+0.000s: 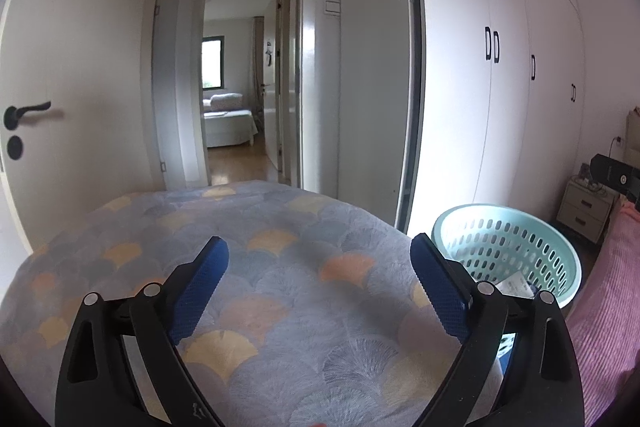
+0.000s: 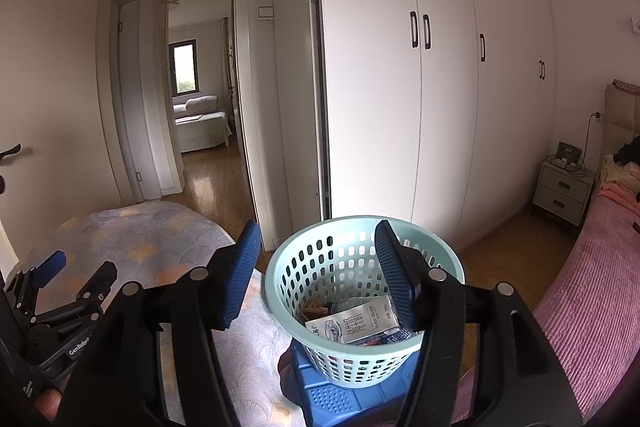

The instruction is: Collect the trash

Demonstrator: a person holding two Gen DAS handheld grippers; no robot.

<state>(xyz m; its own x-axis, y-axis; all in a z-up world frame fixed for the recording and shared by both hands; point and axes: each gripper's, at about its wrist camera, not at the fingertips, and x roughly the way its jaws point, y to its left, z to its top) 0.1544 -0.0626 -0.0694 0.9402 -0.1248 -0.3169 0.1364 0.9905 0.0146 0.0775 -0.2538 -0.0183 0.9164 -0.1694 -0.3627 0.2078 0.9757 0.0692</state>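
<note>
Fingers point(image 1: 436, 287) of both grippers spread wide, holding nothing.

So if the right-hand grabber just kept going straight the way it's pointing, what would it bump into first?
Most likely the mint-green basket. The right gripper hangs open with its fingers framing the basket's rim, which holds a white carton and other scraps. Depth is hard to judge; it may pass just over the far rim.

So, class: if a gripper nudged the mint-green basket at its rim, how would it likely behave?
The basket is probably light: thin perforated plastic walls, with only a few paper packets inside. It stands on a small blue stool, so a rim push could well slide or tip it off. The wall would likely flex slightly.
</note>
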